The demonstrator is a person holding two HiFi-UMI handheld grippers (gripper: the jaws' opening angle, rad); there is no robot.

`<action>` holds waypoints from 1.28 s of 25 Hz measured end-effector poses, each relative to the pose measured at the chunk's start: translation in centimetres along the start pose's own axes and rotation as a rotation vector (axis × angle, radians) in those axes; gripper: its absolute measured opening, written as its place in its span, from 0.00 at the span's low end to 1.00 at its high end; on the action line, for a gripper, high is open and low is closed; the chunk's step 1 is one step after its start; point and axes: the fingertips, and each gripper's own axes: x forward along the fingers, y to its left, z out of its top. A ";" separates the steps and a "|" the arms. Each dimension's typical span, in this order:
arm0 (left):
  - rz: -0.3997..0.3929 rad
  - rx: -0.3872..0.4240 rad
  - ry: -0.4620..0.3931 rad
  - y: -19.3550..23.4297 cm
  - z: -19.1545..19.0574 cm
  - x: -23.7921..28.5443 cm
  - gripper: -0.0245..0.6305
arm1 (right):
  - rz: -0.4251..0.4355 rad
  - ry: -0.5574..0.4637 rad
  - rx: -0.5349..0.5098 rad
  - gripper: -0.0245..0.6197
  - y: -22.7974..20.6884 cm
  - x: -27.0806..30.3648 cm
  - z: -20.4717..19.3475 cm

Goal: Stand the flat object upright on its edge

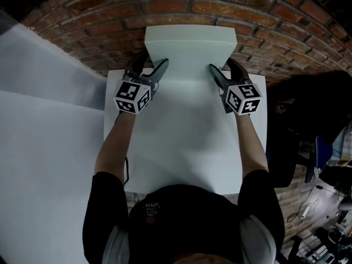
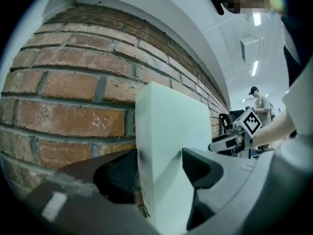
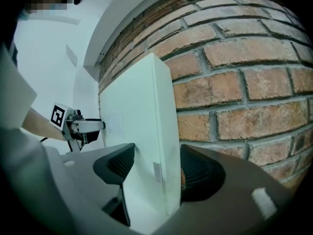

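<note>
black cap (image 1: 177,216), short black sleeves (image 1: 103,199), grey fingers (image 1: 160,70), marker cubes (image 1: 133,97).

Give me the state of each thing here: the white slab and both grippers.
white foam slab: upright on its edge on the white table, by the brick wall.
left gripper: shut on the slab's left edge, denting it.
right gripper: open round the slab's right edge, thin gap at the wall-side pad.

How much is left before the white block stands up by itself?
Done: the white foam slab already stands on its edge on the white table, by the brick wall. In hand: the left hand-held gripper pinches it; the right hand-held gripper sits around it, jaws seemingly loose. Left: letting go and seeing if it stays up.
</note>
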 end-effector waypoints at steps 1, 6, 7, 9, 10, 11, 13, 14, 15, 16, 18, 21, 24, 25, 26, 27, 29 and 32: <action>0.005 -0.005 -0.001 0.1 0.0 -0.1 0.48 | -0.001 -0.001 0.002 0.50 0.0 -0.1 0.0; 0.029 -0.018 -0.004 0.4 0.0 -1.1 0.48 | -0.007 -0.003 0.006 0.50 -0.1 -1.0 0.2; 0.033 -0.016 -0.002 0.3 0.0 -1.3 0.48 | -0.010 -0.007 0.008 0.50 -0.1 -1.2 0.3; 0.040 -0.016 -0.001 0.3 0.1 -1.7 0.48 | -0.014 -0.014 0.012 0.50 0.0 -1.6 0.4; 0.043 -0.017 -0.002 0.2 0.1 -1.9 0.48 | -0.014 -0.017 0.014 0.50 0.1 -1.9 0.5; 0.045 -0.018 -0.003 0.1 0.2 -2.1 0.48 | -0.014 -0.019 0.015 0.50 0.2 -2.1 0.5; 0.048 -0.017 -0.005 -0.2 0.5 -2.6 0.48 | -0.014 -0.025 0.016 0.50 0.5 -2.5 0.7; 0.049 -0.014 -0.008 -0.3 0.7 -2.8 0.48 | -0.016 -0.031 0.015 0.50 0.6 -2.8 0.9; 0.050 -0.011 -0.010 -0.5 0.9 -3.0 0.48 | -0.017 -0.038 0.012 0.49 0.8 -3.0 1.2; 0.051 -0.008 -0.012 -0.7 1.1 -3.2 0.48 | -0.018 -0.045 0.009 0.47 0.9 -3.3 1.4; 0.052 -0.004 -0.015 -1.1 1.4 -3.7 0.48 | -0.016 -0.057 0.000 0.45 1.3 -3.9 1.8; 0.052 -0.005 -0.021 -2.0 1.8 -4.5 0.48 | -0.018 -0.068 -0.013 0.38 2.0 -5.0 2.3; 0.051 -0.007 -0.030 -2.7 2.3 -5.4 0.48 | -0.021 -0.084 -0.025 0.30 2.6 -6.1 2.9; 0.049 -0.004 -0.031 -3.0 2.4 -5.6 0.48 | -0.020 -0.090 -0.031 0.29 2.9 -6.4 3.2; 0.047 -0.001 -0.031 -3.4 2.5 -5.9 0.46 | -0.020 -0.094 -0.039 0.27 3.1 -6.7 3.3; 0.044 0.002 -0.031 -3.7 2.6 -6.1 0.46 | -0.021 -0.097 -0.048 0.24 3.4 -7.1 3.5; 0.041 0.007 -0.036 -4.3 2.8 -6.6 0.44 | -0.026 -0.101 -0.065 0.21 3.9 -7.7 3.7; 0.046 0.005 -0.048 -5.1 3.3 -7.6 0.41 | -0.033 -0.111 -0.069 0.15 4.5 -8.6 3.9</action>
